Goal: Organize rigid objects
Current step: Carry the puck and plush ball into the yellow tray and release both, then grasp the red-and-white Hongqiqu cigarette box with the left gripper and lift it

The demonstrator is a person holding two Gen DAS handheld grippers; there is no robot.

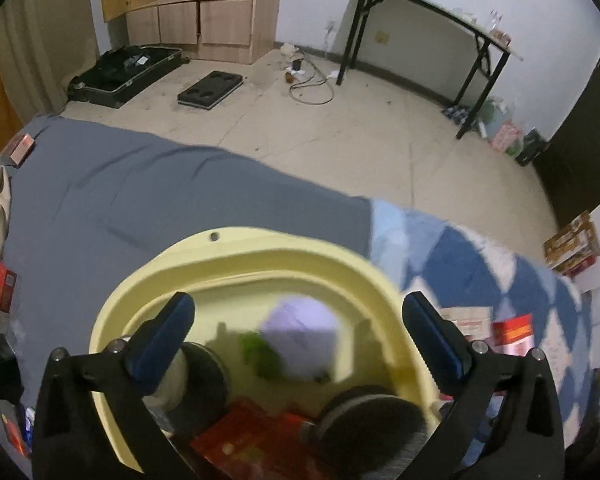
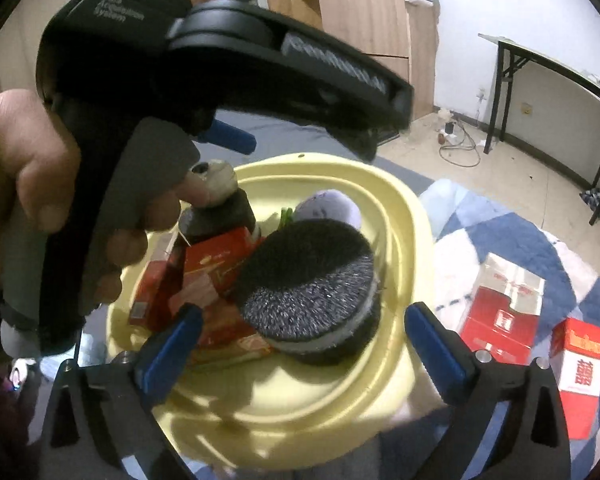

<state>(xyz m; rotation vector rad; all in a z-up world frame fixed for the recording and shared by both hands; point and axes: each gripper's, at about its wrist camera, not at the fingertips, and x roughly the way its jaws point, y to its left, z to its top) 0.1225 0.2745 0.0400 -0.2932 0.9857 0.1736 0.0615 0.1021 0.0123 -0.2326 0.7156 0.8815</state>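
While both wrist cameras look down onto the bed, a smooth pale-yellow plastic basin (image 2: pixel 400 248) with a broad stepped rim sits on the grey sheet (image 1: pixel 140 184) beside a blue-and-white checked quilt (image 2: pixel 512 240). Inside it lie glossy red cardboard boxes (image 2: pixel 216 276), a round scrubber (image 2: pixel 308 280) with a bristly steel-wool face and dark foam backing, and a soft lilac ball (image 2: pixel 332 206). The left gripper (image 1: pixel 300 332) hangs above the basin, its blue-padded fingers spread wide around nothing. The right gripper (image 2: pixel 304 340) is likewise wide and empty. Two more red boxes (image 2: pixel 500 312) rest on the quilt.
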